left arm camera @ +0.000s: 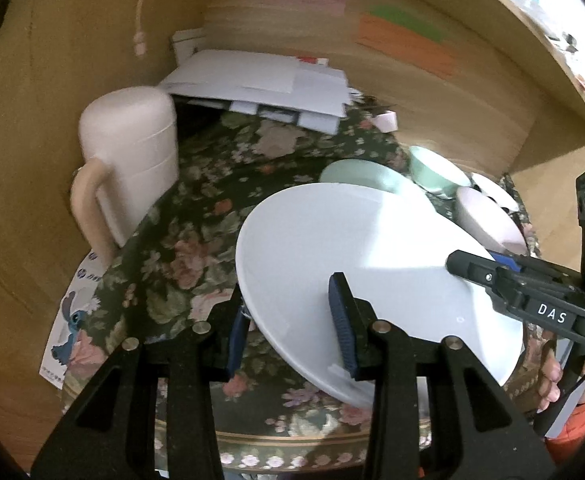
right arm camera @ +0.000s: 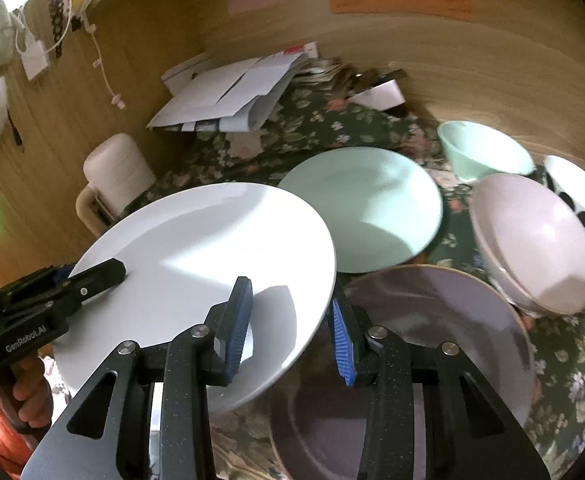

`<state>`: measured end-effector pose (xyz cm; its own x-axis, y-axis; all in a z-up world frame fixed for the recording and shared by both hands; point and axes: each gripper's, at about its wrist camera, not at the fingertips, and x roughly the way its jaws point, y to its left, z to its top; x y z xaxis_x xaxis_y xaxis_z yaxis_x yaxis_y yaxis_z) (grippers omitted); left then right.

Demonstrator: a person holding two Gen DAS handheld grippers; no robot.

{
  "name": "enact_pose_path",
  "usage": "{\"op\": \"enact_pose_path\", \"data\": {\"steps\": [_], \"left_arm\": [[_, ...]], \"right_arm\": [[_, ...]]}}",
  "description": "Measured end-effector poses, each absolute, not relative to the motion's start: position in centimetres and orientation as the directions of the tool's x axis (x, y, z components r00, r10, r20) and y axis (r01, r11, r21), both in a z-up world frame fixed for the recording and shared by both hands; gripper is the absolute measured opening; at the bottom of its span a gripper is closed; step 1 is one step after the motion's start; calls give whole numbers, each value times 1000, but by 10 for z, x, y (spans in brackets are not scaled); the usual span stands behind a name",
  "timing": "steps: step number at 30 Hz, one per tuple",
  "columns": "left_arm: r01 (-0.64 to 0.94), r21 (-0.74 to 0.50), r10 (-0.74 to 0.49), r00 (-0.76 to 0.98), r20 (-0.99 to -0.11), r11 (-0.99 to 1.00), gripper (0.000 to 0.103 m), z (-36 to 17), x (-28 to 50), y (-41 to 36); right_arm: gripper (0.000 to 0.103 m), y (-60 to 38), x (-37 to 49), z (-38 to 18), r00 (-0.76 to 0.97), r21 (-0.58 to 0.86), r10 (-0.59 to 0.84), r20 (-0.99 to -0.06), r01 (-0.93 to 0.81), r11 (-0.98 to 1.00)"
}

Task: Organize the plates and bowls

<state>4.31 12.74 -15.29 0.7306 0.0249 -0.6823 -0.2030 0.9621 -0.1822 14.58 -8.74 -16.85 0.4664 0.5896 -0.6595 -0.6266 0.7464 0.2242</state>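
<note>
- Left wrist view: left gripper (left arm camera: 292, 320) is clamped on the near rim of the round white ceramic plate (left arm camera: 352, 256); right gripper (left arm camera: 476, 270) grips its 3 o'clock edge.
- Right wrist view: white plate (right arm camera: 196, 248) is raised, tilted, above the floral tabletop (right arm camera: 564, 344).
- Mint round plate (right arm camera: 368, 208) lies at 12 o'clock; purple plate (right arm camera: 432, 320) at 4 o'clock.

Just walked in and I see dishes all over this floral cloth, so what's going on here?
A person is holding one round white plate with two handheld grippers at once. The left gripper clamps one edge and the right gripper clamps the opposite edge, with the plate tilted above the floral tablecloth. On the cloth sit a pale green plate, a brownish-purple plate, a pale pink bowl, a mint green bowl and a white bowl with black spots.
</note>
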Motion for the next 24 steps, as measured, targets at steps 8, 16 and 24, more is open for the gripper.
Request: {"op": "enact_pose_path", "data": {"steps": [8, 16, 24], "left_arm": [[-135, -175, -19, 739, -673, 975, 39, -145, 51, 100], [-62, -164, -63, 748, -661, 985, 39, -140, 56, 71], [-3, -184, -124, 730, -672, 983, 39, -146, 65, 48]], "right_arm": [[34, -120, 140, -162, 520, 217, 563, -642, -581, 784], [34, -151, 136, -159, 565, 220, 533, -629, -529, 820], [34, -179, 136, -165, 588, 226, 498, -637, -475, 850]]}}
